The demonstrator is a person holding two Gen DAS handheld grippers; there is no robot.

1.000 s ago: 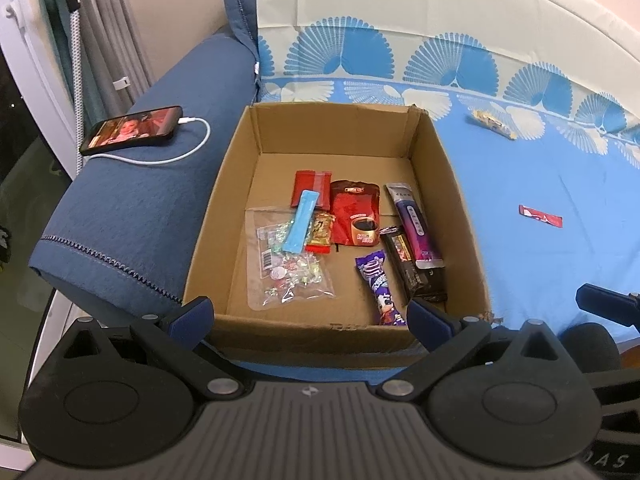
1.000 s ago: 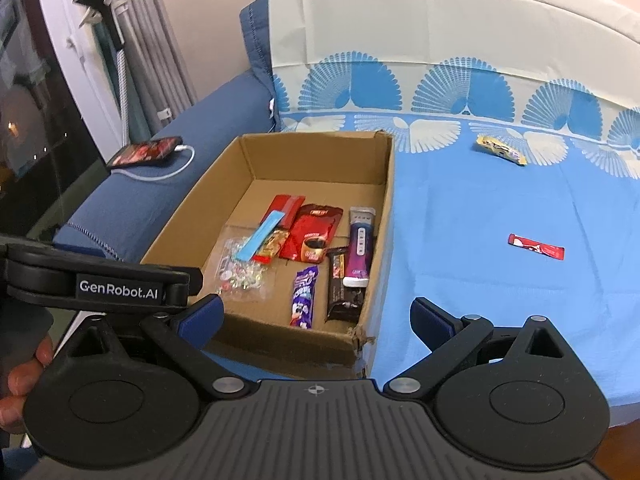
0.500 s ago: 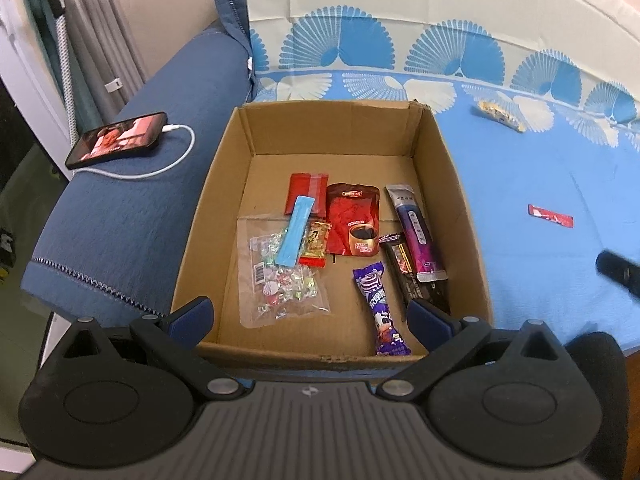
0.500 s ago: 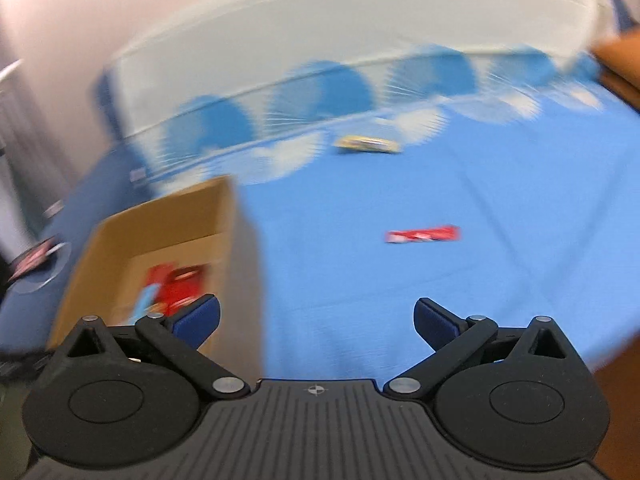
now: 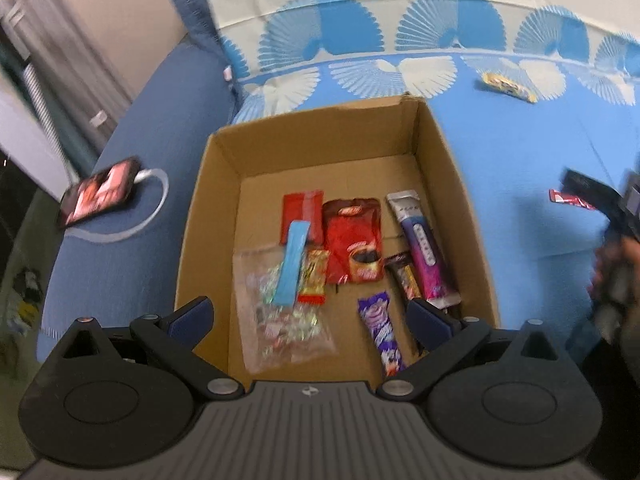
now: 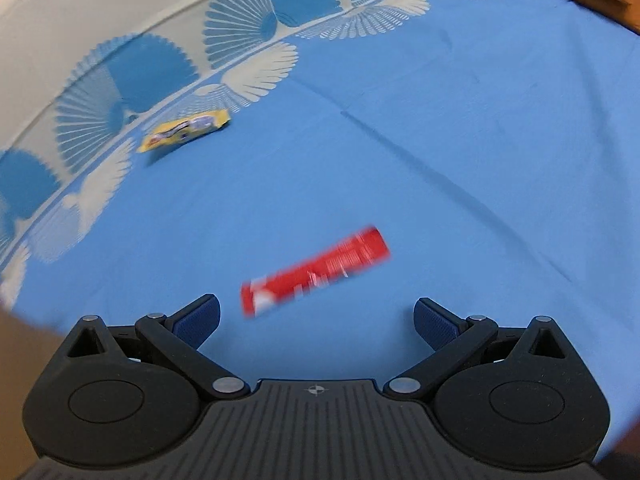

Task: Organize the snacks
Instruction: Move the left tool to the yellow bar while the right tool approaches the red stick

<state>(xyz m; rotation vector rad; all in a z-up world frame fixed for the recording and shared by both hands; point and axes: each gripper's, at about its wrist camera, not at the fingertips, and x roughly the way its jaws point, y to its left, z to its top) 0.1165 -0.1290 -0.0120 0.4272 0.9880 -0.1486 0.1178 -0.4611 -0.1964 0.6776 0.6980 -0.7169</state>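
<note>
Right tool (image 6: 316, 316) spread wide, empty, just above red snack stick (image 6: 315, 270) on bed. Left tool (image 5: 310, 316) spread wide, empty, over snack box (image 5: 460, 184).

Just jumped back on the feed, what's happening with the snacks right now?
Most snacks already lie in the cardboard box on the blue bedsheet. The left claw hovers open over the box's near edge, holding nothing. The right claw is open and empty, low over the sheet, with the red snack packet lying just ahead between its fingers. A yellow snack packet also lies loose farther off, near the patterned border.
</note>
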